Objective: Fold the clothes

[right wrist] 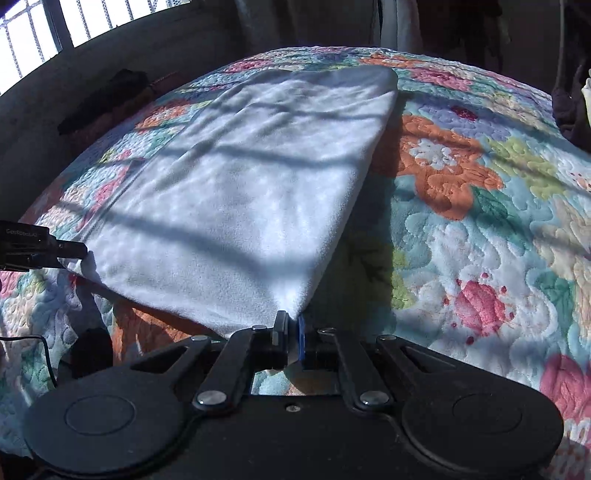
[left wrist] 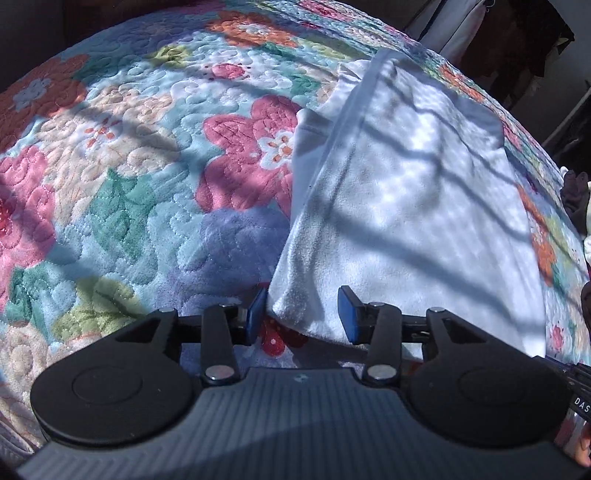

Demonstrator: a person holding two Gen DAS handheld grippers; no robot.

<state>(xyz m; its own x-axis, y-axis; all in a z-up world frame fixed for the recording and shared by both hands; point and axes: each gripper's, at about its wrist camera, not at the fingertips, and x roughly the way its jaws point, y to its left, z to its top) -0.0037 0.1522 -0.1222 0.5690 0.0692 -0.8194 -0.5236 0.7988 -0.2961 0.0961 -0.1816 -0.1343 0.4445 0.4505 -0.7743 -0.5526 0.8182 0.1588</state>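
A white fleece garment (left wrist: 417, 206) lies folded lengthwise on a floral quilt (left wrist: 122, 192). My left gripper (left wrist: 303, 314) is open, its blue pads on either side of the garment's near left corner, which lies between them ungripped. In the right wrist view the same white garment (right wrist: 251, 195) stretches away from me. My right gripper (right wrist: 291, 334) is shut on its near right corner, which is lifted a little off the quilt (right wrist: 480, 229). The left gripper (right wrist: 70, 251) shows at the left edge, at the garment's other near corner.
The quilt covers a bed that fills both views. A barred window (right wrist: 44, 29) is at the far left. Dark hanging clothes (left wrist: 517, 44) and a dark object (right wrist: 107, 99) lie beyond the bed's far edges. A thin black cable (right wrist: 40, 354) runs at the lower left.
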